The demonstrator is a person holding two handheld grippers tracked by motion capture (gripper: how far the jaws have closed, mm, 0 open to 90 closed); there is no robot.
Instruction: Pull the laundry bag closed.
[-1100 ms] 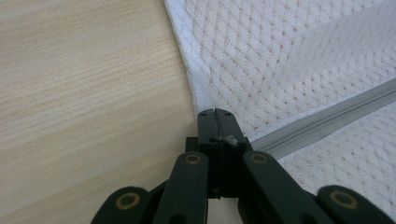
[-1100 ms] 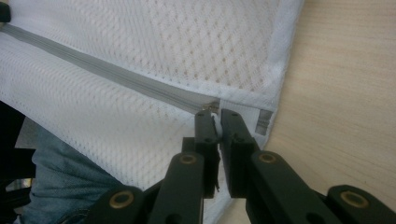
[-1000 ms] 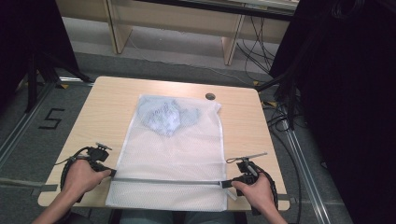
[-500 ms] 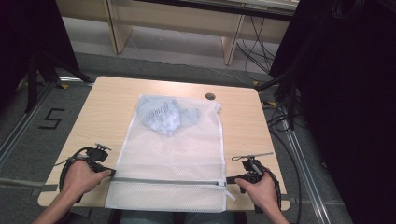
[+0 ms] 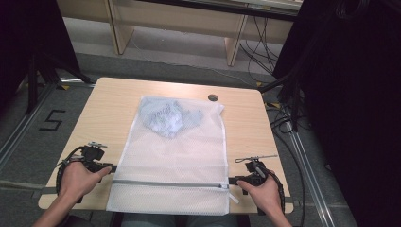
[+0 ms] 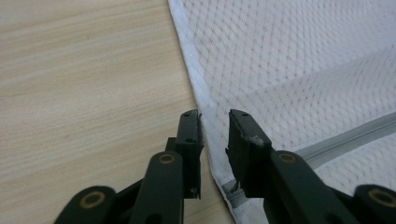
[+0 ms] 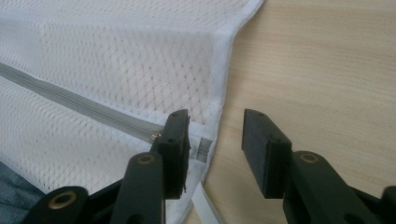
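- On the table point(image 5: 108, 101), the white mesh laundry bag point(image 5: 177, 156) lies flat, its near end hanging just past the table's near edge.
- Inside the bag's far end sits a bundle of pale blue cloth point(image 5: 165, 118).
- Across the bag's near part runs a grey zipper point(image 5: 170, 183), from side to side.
- My left gripper point(image 6: 215, 133) is at the bag's left edge beside the zipper end; its jaws stand slightly apart, the bag's hem between them, not pinched.
- My right gripper point(image 7: 215, 133) is at the bag's right edge; its jaws have just been opening and stand wide apart, the zipper's end and white pull tab point(image 7: 205, 205) just beside the left jaw, nothing clamped.
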